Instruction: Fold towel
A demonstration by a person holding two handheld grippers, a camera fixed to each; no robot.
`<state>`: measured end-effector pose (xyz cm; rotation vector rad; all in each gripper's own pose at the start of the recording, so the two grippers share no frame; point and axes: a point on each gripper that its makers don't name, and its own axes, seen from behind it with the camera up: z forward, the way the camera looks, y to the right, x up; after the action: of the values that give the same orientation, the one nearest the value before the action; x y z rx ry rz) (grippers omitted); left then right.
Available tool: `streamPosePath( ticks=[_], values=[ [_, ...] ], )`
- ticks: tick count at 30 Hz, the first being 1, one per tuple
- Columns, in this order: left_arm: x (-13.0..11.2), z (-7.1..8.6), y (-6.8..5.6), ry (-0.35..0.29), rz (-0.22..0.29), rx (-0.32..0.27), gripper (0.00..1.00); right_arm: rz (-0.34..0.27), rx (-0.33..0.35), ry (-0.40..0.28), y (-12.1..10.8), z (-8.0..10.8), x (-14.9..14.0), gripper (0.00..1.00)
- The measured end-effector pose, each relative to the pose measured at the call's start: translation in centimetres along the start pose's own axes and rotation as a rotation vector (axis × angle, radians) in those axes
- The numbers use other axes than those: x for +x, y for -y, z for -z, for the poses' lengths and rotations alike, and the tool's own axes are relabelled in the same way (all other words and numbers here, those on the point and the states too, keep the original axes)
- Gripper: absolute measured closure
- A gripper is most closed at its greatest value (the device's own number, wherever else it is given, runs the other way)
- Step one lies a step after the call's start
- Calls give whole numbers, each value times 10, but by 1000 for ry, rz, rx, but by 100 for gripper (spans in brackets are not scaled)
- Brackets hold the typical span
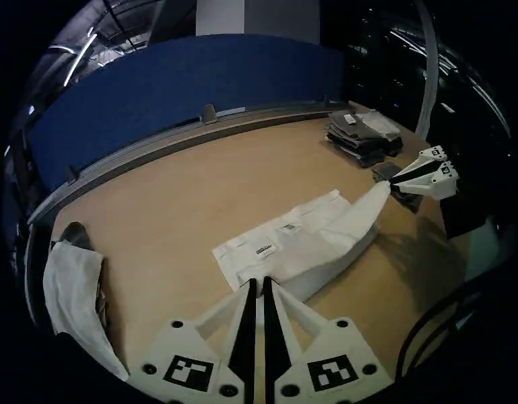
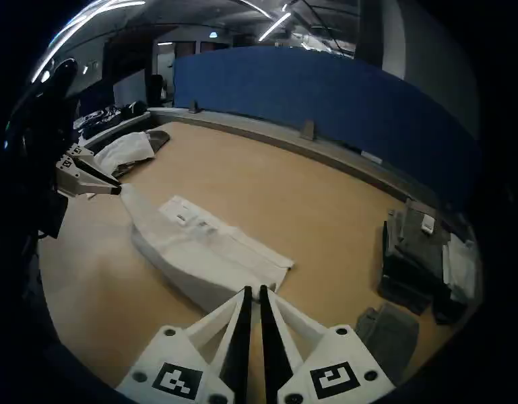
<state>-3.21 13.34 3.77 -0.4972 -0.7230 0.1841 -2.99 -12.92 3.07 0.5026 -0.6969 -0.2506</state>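
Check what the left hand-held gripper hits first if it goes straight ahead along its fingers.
The white cloth towel: the left hand-held gripper is shut on its near edge, so it would probably push straight into the cloth.

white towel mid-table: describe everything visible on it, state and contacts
The white towel is soft cloth and looks folded over into a long band on the wooden tabletop. Two small labels show on its upper layer. Its far part lies flat, while the near long edge is raised off the wood. The left gripper pinches one end corner and the right gripper the other, both with fingers closed on the cloth.
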Motion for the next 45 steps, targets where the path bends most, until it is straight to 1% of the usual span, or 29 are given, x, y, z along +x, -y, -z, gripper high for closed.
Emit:
streamPosePath(
  ticks=[6,11,19,23,29,32,35,39,43,45],
  values=[
    [-6,-18,8,15,9,10,93,-13,-2,10,-6,-17,-1,91],
    [-9,-27,12,21,20,11,93,-21,0,14,-6,-27,-2,91],
    [-14,-40,16,27,16,19,93,-21,-1,26,-5,-43,-6,91],
    [-15,-46,21,33,13,31,93,-20,-9,36,-7,-50,-9,90],
    [-21,-55,24,50,0,38,90,-8,-15,52,-8,-58,-14,86],
    [-22,-57,25,54,0,39,89,-6,-18,55,-9,-61,-16,77],
    [-23,-60,27,57,5,44,87,-4,-25,59,-10,-64,-17,67],
    [-24,-64,32,61,9,60,83,6,-41,70,-14,-70,-19,65],
    [-26,-68,35,70,4,70,80,16,-49,81,-16,-74,-23,61],
    [-27,-70,36,74,0,73,78,17,-50,84,-16,-75,-24,55]
  ],
)
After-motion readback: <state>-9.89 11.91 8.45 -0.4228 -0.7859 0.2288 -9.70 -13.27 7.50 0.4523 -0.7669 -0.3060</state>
